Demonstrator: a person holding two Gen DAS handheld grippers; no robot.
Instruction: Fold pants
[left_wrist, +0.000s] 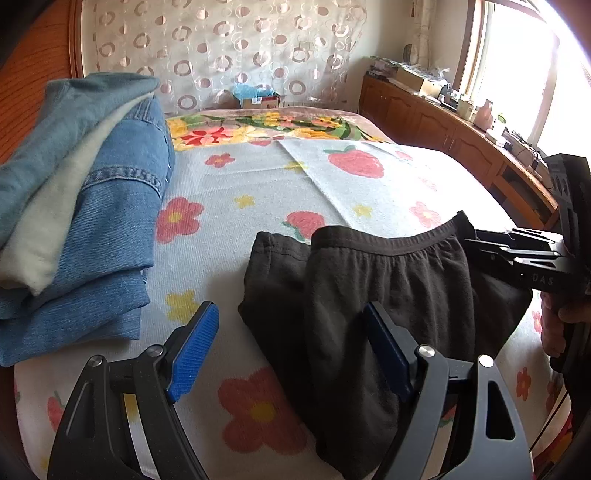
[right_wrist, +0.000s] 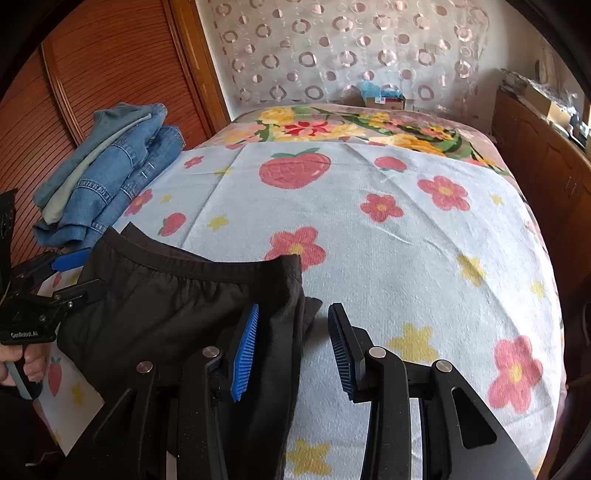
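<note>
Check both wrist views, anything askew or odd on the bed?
Nothing damaged or spilled. The black pants lie folded but a bit uneven: one layer sticks out past the top layer at the side away from the waistband. The denim stack is loosely piled, edges unaligned. Both the left gripper and right gripper are open.

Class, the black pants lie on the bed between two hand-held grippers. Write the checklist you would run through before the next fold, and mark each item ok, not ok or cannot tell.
1. Left gripper open and ready to grasp: ok, its pads stand wide apart.
2. Right gripper open: ok, nothing is clamped between its pads.
3. Black pants already doubled over, waistband on top: ok.
4. Pants lying flat, free of wrinkles: not ok, the cloth bunches below the waistband.
5. Pants apart from the stack of jeans: ok, bare floral blanket shows between them.
6. Leg hems aligned: cannot tell, hidden.
</note>
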